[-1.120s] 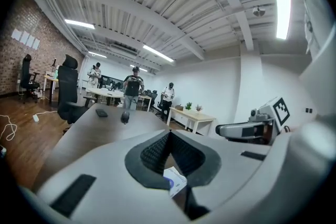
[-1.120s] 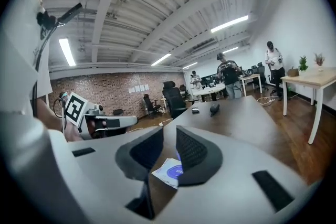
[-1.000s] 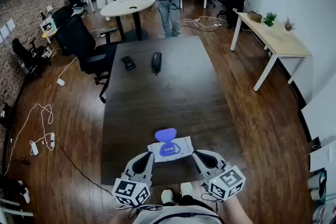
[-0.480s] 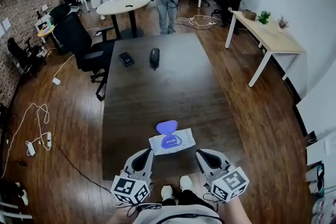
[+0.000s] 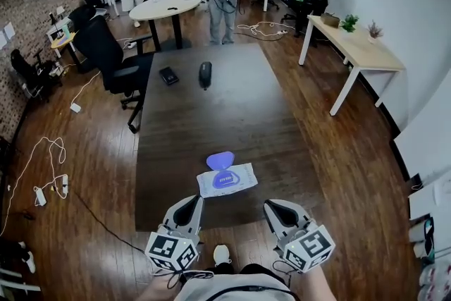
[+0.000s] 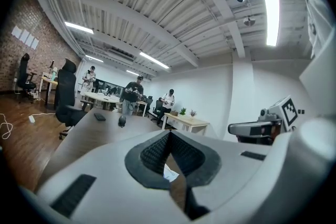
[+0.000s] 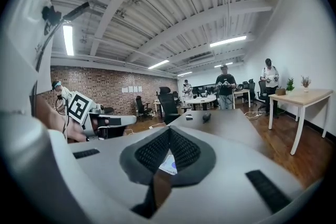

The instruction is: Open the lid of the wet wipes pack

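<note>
The white wet wipes pack (image 5: 227,180) lies flat near the front edge of the dark table (image 5: 211,109). Its purple lid (image 5: 220,160) stands flipped open on the far side. My left gripper (image 5: 192,203) hangs in front of the table edge, left of the pack and clear of it, jaws shut and empty. My right gripper (image 5: 274,207) is level with it on the right, also shut and empty. In the left gripper view the closed jaw tips (image 6: 169,134) meet, and a sliver of the pack (image 6: 169,173) shows below them. The right gripper view shows the same: gripper (image 7: 169,129), pack (image 7: 169,163).
A black flat case (image 5: 168,75) and a black rounded object (image 5: 205,74) lie at the table's far end. A black office chair (image 5: 113,60) stands at its left. Several people stand at the back of the room. A light wooden table (image 5: 359,46) is at the right.
Both grippers have drawn back toward me, from flanking the pack to in front of the table edge. The pack has stayed put with its lid open.
</note>
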`<state>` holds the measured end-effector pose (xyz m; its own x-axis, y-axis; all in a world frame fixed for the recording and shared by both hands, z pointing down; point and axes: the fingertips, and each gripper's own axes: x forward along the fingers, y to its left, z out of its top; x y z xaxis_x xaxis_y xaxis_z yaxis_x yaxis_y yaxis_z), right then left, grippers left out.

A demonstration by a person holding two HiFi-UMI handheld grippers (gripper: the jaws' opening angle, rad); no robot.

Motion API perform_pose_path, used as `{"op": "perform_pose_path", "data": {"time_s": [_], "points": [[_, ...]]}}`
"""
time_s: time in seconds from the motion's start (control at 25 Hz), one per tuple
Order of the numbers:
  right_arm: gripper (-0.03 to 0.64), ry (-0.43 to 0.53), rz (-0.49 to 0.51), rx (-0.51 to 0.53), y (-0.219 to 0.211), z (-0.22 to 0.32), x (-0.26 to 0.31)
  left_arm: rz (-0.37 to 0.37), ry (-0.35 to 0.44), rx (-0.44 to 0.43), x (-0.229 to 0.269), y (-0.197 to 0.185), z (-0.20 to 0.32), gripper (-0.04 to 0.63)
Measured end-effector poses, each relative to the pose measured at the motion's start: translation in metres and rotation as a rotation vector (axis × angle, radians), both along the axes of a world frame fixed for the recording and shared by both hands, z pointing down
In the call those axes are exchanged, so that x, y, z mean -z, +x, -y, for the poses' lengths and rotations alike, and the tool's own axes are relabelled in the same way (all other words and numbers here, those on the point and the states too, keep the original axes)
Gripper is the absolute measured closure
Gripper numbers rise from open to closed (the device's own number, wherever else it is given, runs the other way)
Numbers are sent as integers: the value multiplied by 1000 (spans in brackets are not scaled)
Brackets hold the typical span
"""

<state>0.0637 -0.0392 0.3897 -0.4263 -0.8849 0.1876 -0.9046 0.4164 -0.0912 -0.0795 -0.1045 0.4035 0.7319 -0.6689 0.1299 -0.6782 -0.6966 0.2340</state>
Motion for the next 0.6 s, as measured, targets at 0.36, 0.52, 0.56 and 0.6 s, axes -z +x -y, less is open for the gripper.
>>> {"op": "perform_pose_path", "data": {"time_s": [0.36, 0.52, 0.56, 0.6], "points": [[611, 24, 1, 69, 10, -97, 2, 0, 25, 41, 9, 19, -94, 594], [611, 20, 10, 80, 23, -150, -6, 17, 4, 58, -3, 29, -148, 594], [611, 21, 14, 80, 25, -162, -7, 20, 4, 63, -4, 29, -161, 594], [611, 23, 20, 80, 28, -174, -6, 23, 6, 67, -2, 29, -173, 594]]}}
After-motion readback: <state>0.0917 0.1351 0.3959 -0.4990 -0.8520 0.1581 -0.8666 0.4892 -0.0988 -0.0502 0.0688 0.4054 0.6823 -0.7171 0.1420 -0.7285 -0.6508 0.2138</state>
